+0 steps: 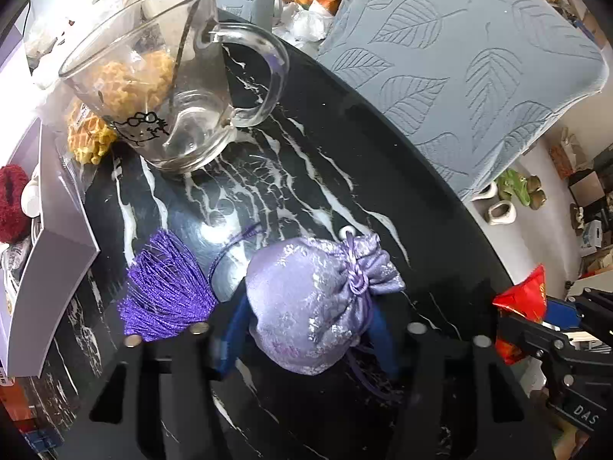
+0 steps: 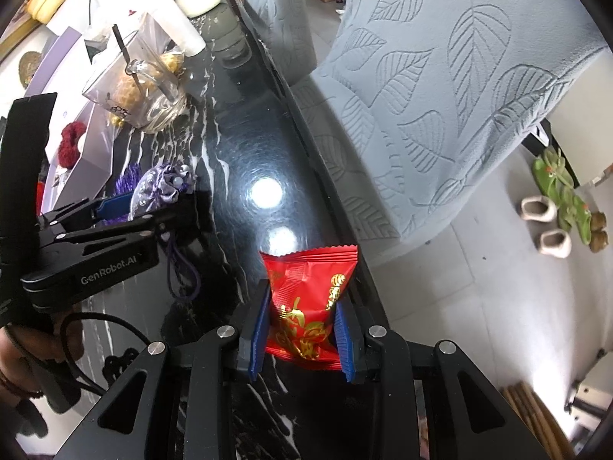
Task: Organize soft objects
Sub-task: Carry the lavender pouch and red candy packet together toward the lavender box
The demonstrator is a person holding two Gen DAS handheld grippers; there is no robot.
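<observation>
Black marble table (image 1: 306, 145); left gripper (image 1: 306, 329) clasping lilac pouch (image 1: 310, 299), right gripper (image 2: 302, 329) red packet (image 2: 310, 299).

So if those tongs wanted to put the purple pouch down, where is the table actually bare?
The widest bare patch of the black marble tabletop lies between the glass mug, the lilac pouch and the red snack packet, running along the edge by the grey chair. The side by the white box, with waffles and purple tassel, is crowded.
</observation>
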